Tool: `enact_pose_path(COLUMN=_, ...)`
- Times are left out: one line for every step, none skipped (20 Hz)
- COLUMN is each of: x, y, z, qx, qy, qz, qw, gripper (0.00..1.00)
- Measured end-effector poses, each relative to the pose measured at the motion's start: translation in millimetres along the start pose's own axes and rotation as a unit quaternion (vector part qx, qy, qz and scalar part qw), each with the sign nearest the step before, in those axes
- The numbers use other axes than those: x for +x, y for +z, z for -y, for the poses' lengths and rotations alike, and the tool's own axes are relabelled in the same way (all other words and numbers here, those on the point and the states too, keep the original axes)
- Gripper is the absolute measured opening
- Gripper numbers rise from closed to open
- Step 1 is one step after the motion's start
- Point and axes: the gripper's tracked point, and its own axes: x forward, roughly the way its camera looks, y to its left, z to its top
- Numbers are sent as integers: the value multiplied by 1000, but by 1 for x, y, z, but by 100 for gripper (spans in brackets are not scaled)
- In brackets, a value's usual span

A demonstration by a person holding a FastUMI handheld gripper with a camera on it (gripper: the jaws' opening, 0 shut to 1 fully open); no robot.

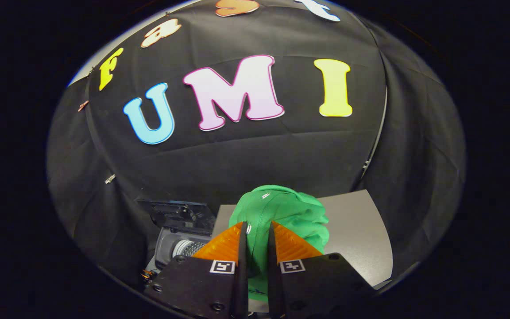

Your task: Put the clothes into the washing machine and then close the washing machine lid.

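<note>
Hand-held gripper (257, 232) pinches the bunched green cloth garment (288, 217) narrowly between both fingers, lifted over the grey surface (357, 230). Small toy washing machine (179, 239), dark lid (179, 212) raised, waits off the surface's left edge, likely for loading.

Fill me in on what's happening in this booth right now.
A person's handheld gripper has its two fingers closed on a bunched green garment, which bulges out ahead of them above a grey tabletop. Off to the left and lower down sits a small washing machine with its dark lid raised and the drum visible. The garment is not in the machine yet, and the lid is still open.
</note>
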Motion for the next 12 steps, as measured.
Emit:
enact_pose_path(x=0, y=1, z=-14, qx=-5, qy=7, qz=1, qw=1000, gripper=22)
enact_pose_path(x=-1, y=1, z=-28, qx=-10, qy=15, qz=0, qw=1000, gripper=22)
enact_pose_path(x=1, y=1, z=-40, qx=-15, qy=21, qz=0, qw=1000, gripper=22)
enact_pose_path(x=3, y=-2, z=-54, qx=-18, qy=27, qz=-2, qw=999, gripper=22)
enact_pose_path(x=7, y=-4, z=-70, qx=-20, qy=35, qz=-5, qw=999, gripper=22)
enact_pose_path(x=8, y=-5, z=-85, qx=-21, qy=44, qz=-7, qw=999, gripper=22)
enact_pose_path(x=11, y=-7, z=-99, qx=-22, qy=51, qz=-10, qw=998, gripper=22)
enact_pose_path(x=14, y=-9, z=-112, qx=-23, qy=58, qz=-12, qw=998, gripper=22)
enact_pose_path(x=17, y=-12, z=-128, qx=-25, qy=66, qz=-15, qw=997, gripper=22)
enact_pose_path(x=20, y=-16, z=-140, qx=-27, qy=72, qz=-18, qw=997, gripper=22)
enact_pose_path(x=25, y=-18, z=-151, qx=-28, qy=77, qz=-20, qw=996, gripper=22)
enact_pose_path(x=29, y=-21, z=-164, qx=-30, qy=83, qz=-24, qw=996, gripper=22)
